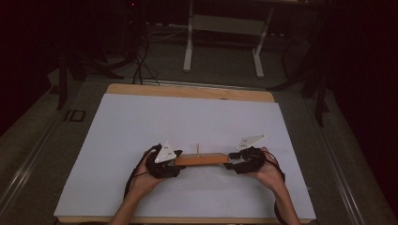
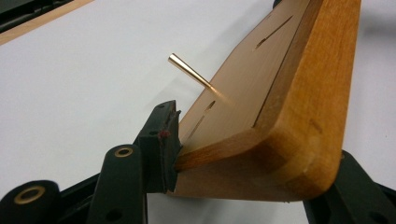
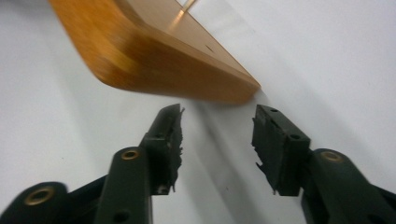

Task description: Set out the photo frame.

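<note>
A wooden board lies lengthwise across the near middle of a white surface, with a person's two hands at its ends. A thin brass pin stands upright from the board's top, about midway along it.

The left gripper sits at the board's left end. In the left gripper view its two black jaws pinch that end — one pad presses against the board's flat face, the other jaw sits behind the thick rounded edge. The board's face shows narrow slots, and the pin juts out of it, tilted in this view.

The right gripper is at the board's right end, held by the right hand. In the right gripper view its jaws stand spread, with only bare white surface between the pads. The board's corner lies just beyond the fingertips, apart from them — nothing is gripped on this side.

From the high view, grey three-cornered plates top both grippers, and both forearms enter from the bottom edge. The white sheet covers a wooden table, whose rim shows along the far side. Beyond it, dim floor, cables and the white legs of a stand.
</note>
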